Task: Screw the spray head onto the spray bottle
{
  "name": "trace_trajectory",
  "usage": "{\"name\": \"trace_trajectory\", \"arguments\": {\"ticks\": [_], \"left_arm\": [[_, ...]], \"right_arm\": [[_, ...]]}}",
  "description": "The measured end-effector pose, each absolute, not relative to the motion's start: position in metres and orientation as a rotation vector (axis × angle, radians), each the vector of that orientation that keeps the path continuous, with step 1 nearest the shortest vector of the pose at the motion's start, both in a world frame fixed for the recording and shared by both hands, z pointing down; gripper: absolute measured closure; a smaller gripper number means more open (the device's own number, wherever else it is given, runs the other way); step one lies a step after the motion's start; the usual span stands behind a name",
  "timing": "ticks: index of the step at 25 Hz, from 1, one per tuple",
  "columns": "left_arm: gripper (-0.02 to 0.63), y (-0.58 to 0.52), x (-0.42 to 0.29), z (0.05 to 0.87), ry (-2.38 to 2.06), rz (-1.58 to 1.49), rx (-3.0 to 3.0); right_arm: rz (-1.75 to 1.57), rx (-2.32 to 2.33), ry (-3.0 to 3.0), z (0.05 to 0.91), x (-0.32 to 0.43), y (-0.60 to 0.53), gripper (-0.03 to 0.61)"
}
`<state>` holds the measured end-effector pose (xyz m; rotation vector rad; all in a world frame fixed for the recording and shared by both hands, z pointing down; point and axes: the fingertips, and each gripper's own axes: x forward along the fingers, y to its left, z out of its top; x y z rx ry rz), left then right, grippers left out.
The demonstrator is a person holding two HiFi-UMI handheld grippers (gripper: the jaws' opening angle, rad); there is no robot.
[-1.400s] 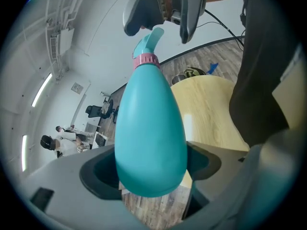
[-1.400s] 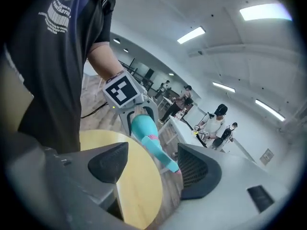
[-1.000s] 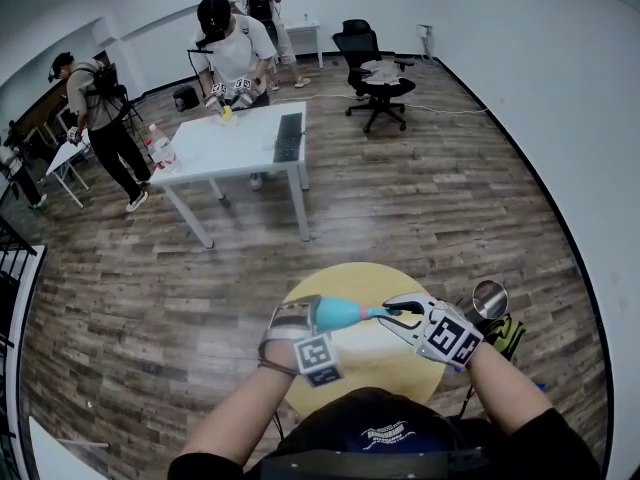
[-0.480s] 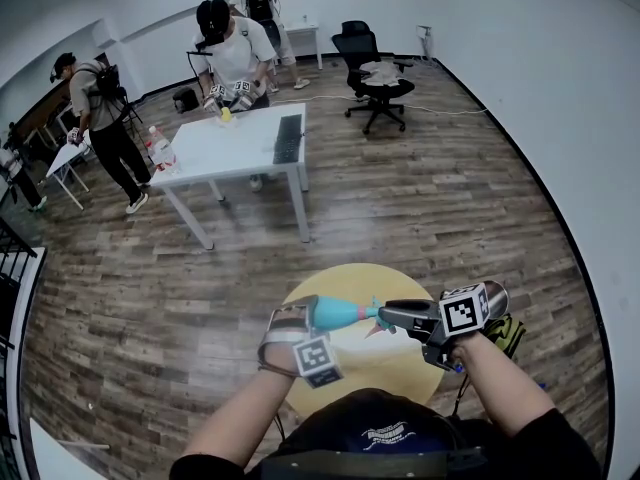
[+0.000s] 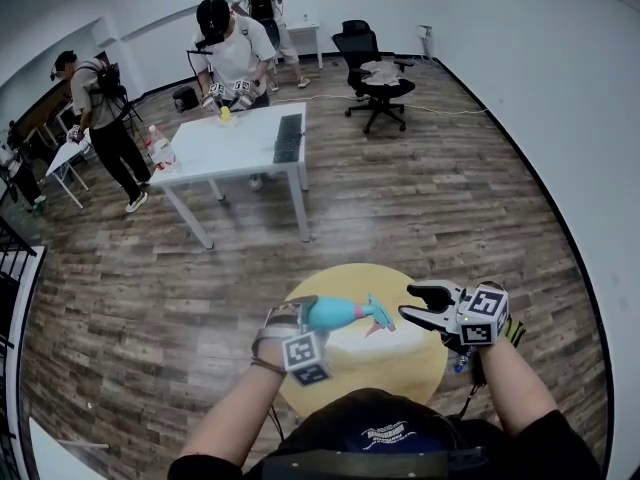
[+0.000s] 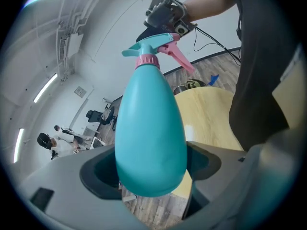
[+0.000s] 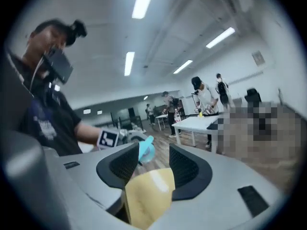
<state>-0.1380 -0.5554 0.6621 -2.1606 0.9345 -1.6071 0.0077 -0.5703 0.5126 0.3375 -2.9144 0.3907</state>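
My left gripper [image 5: 300,320] is shut on the fat end of the teal spray bottle [image 5: 335,313], holding it on its side above the round yellow table [image 5: 400,363]. The teal spray head [image 5: 378,316] sits on the bottle's neck, with a pink collar [image 6: 146,60] and pink trigger [image 6: 180,56]. In the left gripper view the bottle [image 6: 151,138] fills the space between the jaws [image 6: 151,174]. My right gripper [image 5: 418,305] stands just right of the spray head, apart from it. Its jaws have just been opening and nothing is between them [image 7: 152,164]. The bottle [image 7: 145,150] shows beyond them.
A white table [image 5: 235,143] with a person working at it stands farther back. A black office chair [image 5: 375,88] is at the back right, and other people stand at the left. A green-black item [image 5: 512,330] lies by the round table's right edge.
The right gripper has let go of the spray head, opened, rolled and drawn off to the right and slightly up. The left gripper and bottle have hardly moved.
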Motion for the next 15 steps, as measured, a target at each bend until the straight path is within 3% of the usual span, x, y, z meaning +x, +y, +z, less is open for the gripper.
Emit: {"name": "trace_trajectory", "arguments": {"ticks": [3, 6, 10, 14, 15], "left_arm": [[0.201, -0.555, -0.135, 0.661, 0.916, -1.602, -2.172], [0.201, -0.553, -0.131, 0.666, 0.880, -1.610, -2.159], [0.201, -0.552, -0.131, 0.676, 0.836, -1.663, -2.111], [0.201, -0.549, -0.125, 0.658, 0.814, -1.697, -2.006], [0.201, -0.548, -0.123, 0.656, 0.814, -1.696, -1.993]], "right_arm": [[-0.283, 0.289, -2.675, 0.542, -0.001, -0.552, 0.379], [-0.683, 0.174, -2.489, 0.563, -0.015, -0.530, 0.326], [-0.834, 0.150, -2.458, 0.560, -0.028, -0.522, 0.259], [-0.763, 0.073, -2.513, 0.555, -0.036, -0.507, 0.263], [-0.707, 0.050, -2.537, 0.556, -0.038, -0.503, 0.292]]}}
